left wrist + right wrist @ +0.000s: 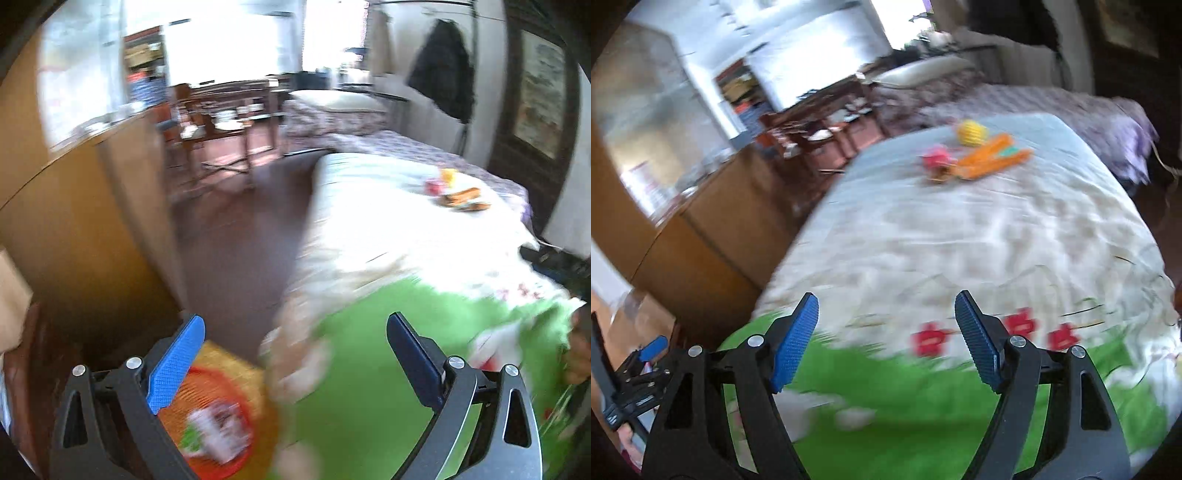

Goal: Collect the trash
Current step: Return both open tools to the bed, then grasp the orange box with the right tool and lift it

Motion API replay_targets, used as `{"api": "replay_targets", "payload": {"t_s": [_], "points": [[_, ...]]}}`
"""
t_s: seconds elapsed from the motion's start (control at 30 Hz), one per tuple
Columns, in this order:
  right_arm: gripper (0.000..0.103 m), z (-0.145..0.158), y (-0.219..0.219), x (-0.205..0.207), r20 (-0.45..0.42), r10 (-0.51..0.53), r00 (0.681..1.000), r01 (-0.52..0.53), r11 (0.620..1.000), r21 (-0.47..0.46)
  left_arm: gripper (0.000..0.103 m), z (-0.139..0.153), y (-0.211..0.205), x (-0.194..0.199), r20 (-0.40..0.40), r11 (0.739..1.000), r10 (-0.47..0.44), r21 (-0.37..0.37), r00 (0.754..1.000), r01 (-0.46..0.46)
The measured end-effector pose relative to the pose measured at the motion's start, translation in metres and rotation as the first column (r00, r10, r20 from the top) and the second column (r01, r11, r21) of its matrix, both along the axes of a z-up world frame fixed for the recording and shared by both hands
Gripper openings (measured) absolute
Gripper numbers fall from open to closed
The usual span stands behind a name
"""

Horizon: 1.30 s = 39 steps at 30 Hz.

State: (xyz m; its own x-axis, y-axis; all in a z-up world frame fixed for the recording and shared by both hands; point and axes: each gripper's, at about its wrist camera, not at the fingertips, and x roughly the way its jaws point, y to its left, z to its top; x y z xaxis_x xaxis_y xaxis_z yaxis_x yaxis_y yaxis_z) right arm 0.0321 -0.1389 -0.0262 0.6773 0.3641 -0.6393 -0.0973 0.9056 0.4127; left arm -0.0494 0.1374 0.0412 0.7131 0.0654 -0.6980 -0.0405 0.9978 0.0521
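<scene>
Holding wrapper [218, 432]: orange basket [236, 402] on floor beside bed [388, 229].

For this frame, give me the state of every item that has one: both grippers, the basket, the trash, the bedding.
Left gripper: open, nothing between the fingers.
Right gripper: open, empty.
Orange basket: on the floor beside the bed, wrappers inside.
Trash pile: lying on the white quilt, uncollected.
White quilt: spread over the bed, wrinkled.
Dark coat: hanging on a rack.
</scene>
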Motion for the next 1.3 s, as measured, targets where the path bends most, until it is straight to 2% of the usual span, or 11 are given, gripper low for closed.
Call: {"api": "replay_targets", "payload": {"t_s": [0.2,0.33,0.53,0.67,0.87,0.93,0.97,1.0,1.07,1.2,1.3], "points": [[0.076,-0.028,-0.056,0.04,-0.154,-0.084,0.985,0.113,0.975,0.191,0.097,-0.01,-0.087,0.08,-0.023,0.99,-0.138,0.004,0.99,0.138],[0.076,-0.035,-0.081,0.073,-0.174,-0.182,0.968,0.216,0.955,0.202,0.097,-0.035,-0.129,0.134,-0.083,0.987,-0.161,-0.008,0.984,0.16],[0.076,-0.045,-0.096,0.131,-0.218,-0.178,0.959,0.238,0.928,0.286,0.097,-0.075,-0.136,0.202,-0.21,0.988,-0.099,-0.136,0.973,0.071],[0.076,-0.048,-0.091,0.168,-0.22,-0.172,0.96,0.235,0.922,0.307,0.097,-0.094,-0.123,0.214,-0.279,0.989,-0.052,-0.148,0.959,0.011],[0.075,-0.053,-0.082,0.198,-0.233,-0.224,0.946,0.293,0.901,0.322,0.097,-0.098,-0.125,0.206,-0.269,0.995,-0.046,-0.097,0.962,0.021],[0.069,-0.058,-0.08,0.202,-0.238,-0.24,0.941,0.306,0.905,0.297,0.097,-0.1,-0.13,0.206,-0.272,0.998,-0.043,-0.061,0.961,0.027],[0.055,-0.058,-0.079,0.203,-0.236,-0.252,0.938,0.312,0.912,0.267,0.097,-0.1,-0.13,0.207,-0.272,0.998,-0.042,-0.056,0.961,0.028],[0.034,-0.058,-0.079,0.204,-0.235,-0.266,0.935,0.319,0.92,0.227,0.097,-0.101,-0.13,0.207,-0.272,0.998,-0.041,-0.053,0.961,0.028],[0.016,-0.054,-0.081,0.203,-0.231,-0.283,0.931,0.327,0.927,0.184,0.097,-0.101,-0.129,0.208,-0.272,0.998,-0.041,-0.06,0.961,0.026],[0.011,-0.031,-0.09,0.183,-0.201,-0.274,0.94,0.307,0.94,0.152,0.097,-0.099,-0.128,0.208,-0.269,0.997,-0.041,-0.068,0.962,0.023],[0.011,-0.018,-0.089,0.171,-0.186,-0.232,0.955,0.241,0.97,0.029,0.097,-0.097,-0.129,0.208,-0.267,0.998,-0.039,-0.062,0.963,0.023]]}}
